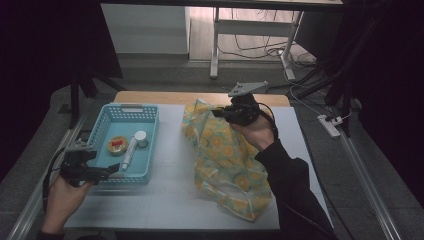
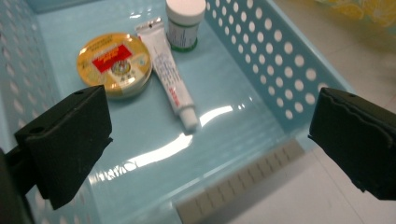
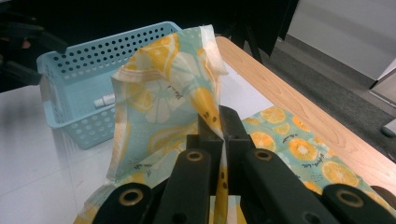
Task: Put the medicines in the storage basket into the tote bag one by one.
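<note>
A light-blue perforated basket (image 1: 112,131) stands at the table's left. In it lie a round gold tin (image 2: 115,64) with a red label, a white tube (image 2: 168,74) and a small white-capped jar (image 2: 185,24). My left gripper (image 1: 114,170) hovers at the basket's near edge, open, nothing between its jaws; the basket floor (image 2: 224,79) shows beyond them. A bag (image 1: 225,155) printed with orange slices lies at the table's middle and right. My right gripper (image 1: 218,113) is shut on the bag's upper edge (image 3: 205,109), lifting it so the fabric (image 3: 159,88) stands up.
The basket (image 3: 70,88) is left of the raised bag. White sheets cover the table (image 1: 170,200), with a wooden strip (image 1: 165,97) at the far edge. Beyond it stand a desk frame (image 1: 215,45) and floor cables. Rails run along both sides.
</note>
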`<state>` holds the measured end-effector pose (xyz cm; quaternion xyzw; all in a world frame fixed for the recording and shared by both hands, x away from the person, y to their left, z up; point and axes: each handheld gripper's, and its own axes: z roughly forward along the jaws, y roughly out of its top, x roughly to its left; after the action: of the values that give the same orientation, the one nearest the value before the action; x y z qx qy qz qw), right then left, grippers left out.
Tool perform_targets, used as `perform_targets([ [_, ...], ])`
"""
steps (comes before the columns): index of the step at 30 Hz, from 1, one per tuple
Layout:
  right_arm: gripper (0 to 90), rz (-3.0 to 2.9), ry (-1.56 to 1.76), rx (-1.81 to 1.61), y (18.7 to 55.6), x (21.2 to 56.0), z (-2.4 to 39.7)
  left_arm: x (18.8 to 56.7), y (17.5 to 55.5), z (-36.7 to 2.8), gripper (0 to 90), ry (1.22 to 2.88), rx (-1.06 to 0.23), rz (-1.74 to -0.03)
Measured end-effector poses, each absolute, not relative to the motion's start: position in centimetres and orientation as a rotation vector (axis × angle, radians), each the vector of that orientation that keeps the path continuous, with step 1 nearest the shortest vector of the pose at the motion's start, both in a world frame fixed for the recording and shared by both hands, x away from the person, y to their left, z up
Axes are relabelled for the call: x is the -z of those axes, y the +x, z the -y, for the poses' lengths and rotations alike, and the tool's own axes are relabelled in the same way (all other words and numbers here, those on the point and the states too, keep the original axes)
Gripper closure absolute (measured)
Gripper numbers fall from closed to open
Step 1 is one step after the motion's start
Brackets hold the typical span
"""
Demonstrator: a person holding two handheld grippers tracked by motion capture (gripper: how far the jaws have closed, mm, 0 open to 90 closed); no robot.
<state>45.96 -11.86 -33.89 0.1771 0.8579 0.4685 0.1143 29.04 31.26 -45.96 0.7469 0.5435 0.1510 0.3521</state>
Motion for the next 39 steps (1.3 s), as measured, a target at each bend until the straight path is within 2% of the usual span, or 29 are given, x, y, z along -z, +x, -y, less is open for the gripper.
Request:
perform_targets([
  [9,90.0,-2.51,0.524,-1.378,46.0,33.8,12.2,46.3,32.7,-31.5,0.0,1.953,-0.397,-1.409],
  [18,90.0,-2.513,0.524,-1.381,46.1,33.9,12.1,46.5,36.2,-31.6,0.0,1.985,-0.441,-1.53],
  [39,90.0,-2.515,0.517,-1.386,46.1,33.9,12.1,49.8,42.6,-31.6,0.3,2.109,-0.323,-1.722],
])
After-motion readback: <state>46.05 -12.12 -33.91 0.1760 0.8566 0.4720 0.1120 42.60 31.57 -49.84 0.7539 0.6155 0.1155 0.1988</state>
